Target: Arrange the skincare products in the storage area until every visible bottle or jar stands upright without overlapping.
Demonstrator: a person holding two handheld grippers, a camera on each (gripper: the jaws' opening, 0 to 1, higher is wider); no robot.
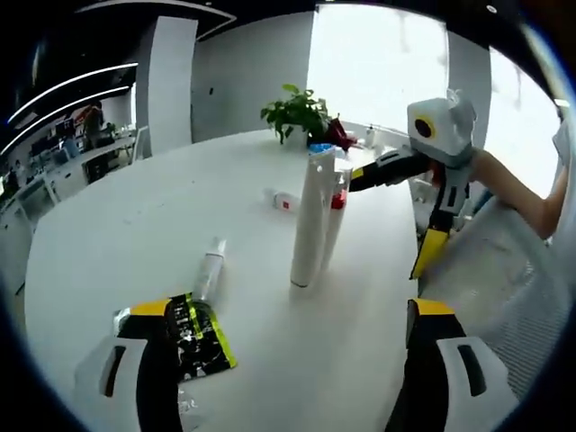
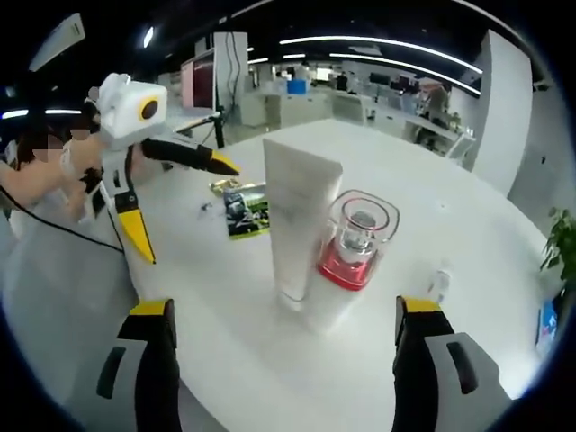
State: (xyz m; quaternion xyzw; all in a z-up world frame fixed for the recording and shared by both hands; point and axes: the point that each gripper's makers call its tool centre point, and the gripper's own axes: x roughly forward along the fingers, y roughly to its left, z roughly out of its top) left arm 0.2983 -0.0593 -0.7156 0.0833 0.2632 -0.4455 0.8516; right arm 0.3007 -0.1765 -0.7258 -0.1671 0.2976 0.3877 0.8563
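Tongs of both hands, left (image 1: 288,360) and right (image 2: 283,346), gape wide and empty before the tall white tube (image 2: 297,229), upright on the desk (image 2: 432,225), probably light, soft-walled, tippy; grip low, beside the rigid red-based bottle (image 2: 355,243).

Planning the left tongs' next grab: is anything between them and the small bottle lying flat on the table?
Nothing visible. The fallen bottle lies just beyond the open left tongs, beside a dark sachet.

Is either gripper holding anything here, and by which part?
Nothing is held: the left gripper and right gripper are both open, jaws empty.
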